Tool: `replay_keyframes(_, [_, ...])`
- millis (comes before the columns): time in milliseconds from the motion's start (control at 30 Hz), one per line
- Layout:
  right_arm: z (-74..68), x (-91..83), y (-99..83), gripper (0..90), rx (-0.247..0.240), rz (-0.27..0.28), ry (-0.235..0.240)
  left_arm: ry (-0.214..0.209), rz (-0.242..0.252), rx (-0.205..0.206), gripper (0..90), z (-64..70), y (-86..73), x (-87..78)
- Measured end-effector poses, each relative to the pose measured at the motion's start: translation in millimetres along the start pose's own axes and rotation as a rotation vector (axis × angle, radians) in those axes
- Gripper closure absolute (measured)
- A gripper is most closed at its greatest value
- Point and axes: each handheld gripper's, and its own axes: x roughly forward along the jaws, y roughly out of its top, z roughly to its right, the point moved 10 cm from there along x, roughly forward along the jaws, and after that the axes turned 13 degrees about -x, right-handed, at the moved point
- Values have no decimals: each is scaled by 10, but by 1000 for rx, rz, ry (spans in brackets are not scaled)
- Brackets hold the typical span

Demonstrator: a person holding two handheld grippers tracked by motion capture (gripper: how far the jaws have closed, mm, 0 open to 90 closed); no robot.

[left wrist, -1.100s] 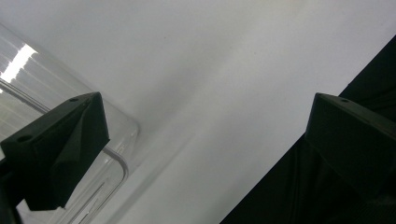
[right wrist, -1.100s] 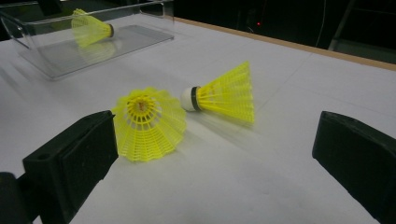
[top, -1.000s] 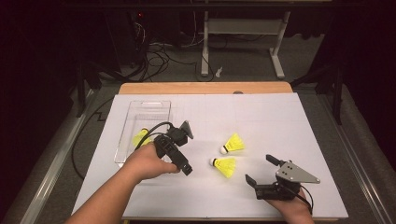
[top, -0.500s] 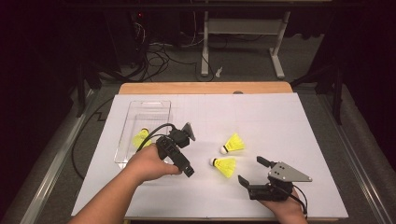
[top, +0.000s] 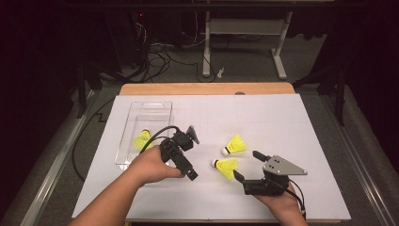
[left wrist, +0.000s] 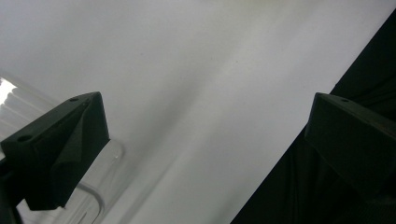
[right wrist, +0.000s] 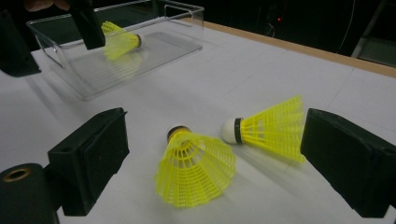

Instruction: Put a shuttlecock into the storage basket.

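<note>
While its jaws stay spread, right gripper (top: 244, 166) has neared the shuttlecock (top: 226, 168).

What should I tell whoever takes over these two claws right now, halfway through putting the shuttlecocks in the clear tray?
Left claw: open, holding nothing, by the near right corner of the clear tray.
Right claw: open, holding nothing, low over the table, aimed at the nearer shuttlecock, which lies between its jaws but is not gripped.
Things: one shuttlecock in the tray; two loose on the white sheet, the nearer one and the farther shuttlecock beside it.
Done: one shuttlecock is in the tray.
Left: probably close on the nearer one, carry it to the tray, then fetch the last.
</note>
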Motion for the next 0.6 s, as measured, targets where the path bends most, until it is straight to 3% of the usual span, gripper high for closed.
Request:
replay_keyframes(200, [60,104,42,104,13,8,-5,17,5,22,7,2,-1,41])
replay_keyframes(433, [-81,108,-75,153,30,4,35,12,-5,24,8,-6,-46,92])
replay_keyframes(600, [-154,80,-125,170,27,-8,46,9,-9,50,8,4,-83,143])
